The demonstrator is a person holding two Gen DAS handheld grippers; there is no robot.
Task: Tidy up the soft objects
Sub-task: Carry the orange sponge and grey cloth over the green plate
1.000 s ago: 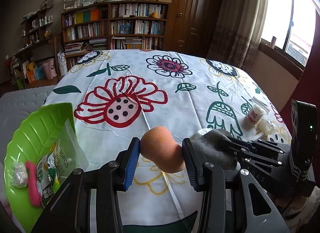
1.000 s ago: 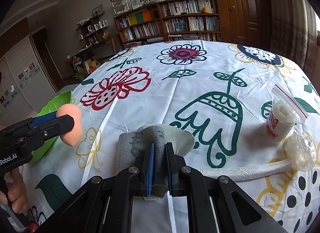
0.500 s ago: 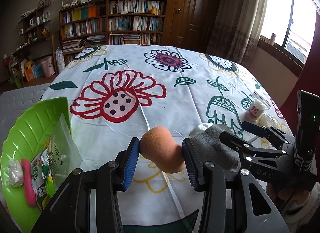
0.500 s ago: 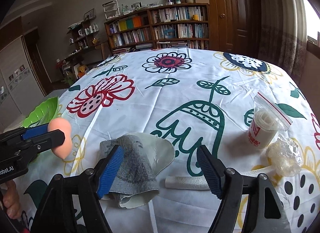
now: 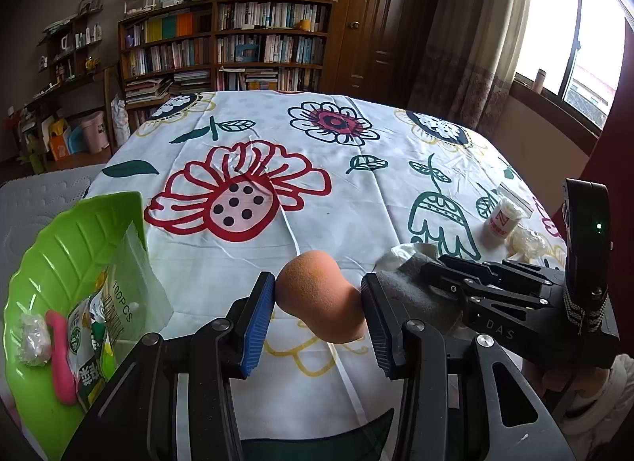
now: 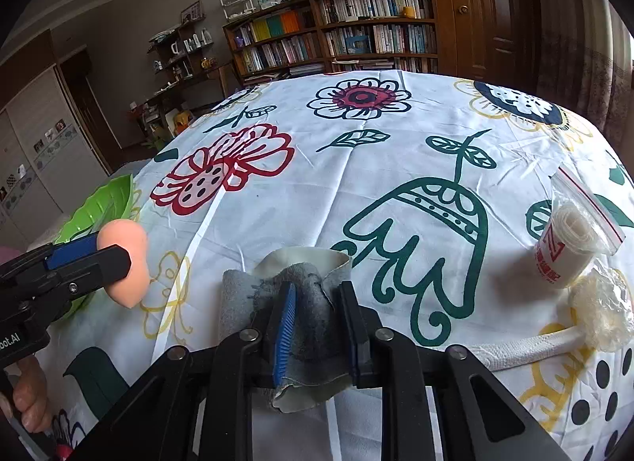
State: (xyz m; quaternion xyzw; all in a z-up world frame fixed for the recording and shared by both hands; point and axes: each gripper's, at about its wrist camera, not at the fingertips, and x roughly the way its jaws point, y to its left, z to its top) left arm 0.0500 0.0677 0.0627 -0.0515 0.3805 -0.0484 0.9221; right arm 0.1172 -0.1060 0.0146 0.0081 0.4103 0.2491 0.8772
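Since half a second ago the right gripper, then spread wide over the grey felt cloth, has narrowed its jaws onto a raised fold of it, so the cloth now bunches up between the pads, pinched but with the jaws not fully together; a full second back they were clamped tighter on the same cloth. The left gripper has not changed its grip: it is clenched on the orange sponge, held above the tablecloth straight ahead of its fingertips. To do this step well, I judge the right jaws should finish closing on the thick fold rather than on the thin pale underside curling out below them, and lift straight up so the limp cloth does not drag the white strip lying just to the right of the claw. The green leaf-shaped tray sits to the left of the left gripper; inside it lie a printed packet marked 100PCS, a pink soft piece and a small clear-wrapped wad. Farther right of the right claw, a rolled bandage in a zip bag and a crumpled clear wrap remain loose on the table, touching or nearly so.
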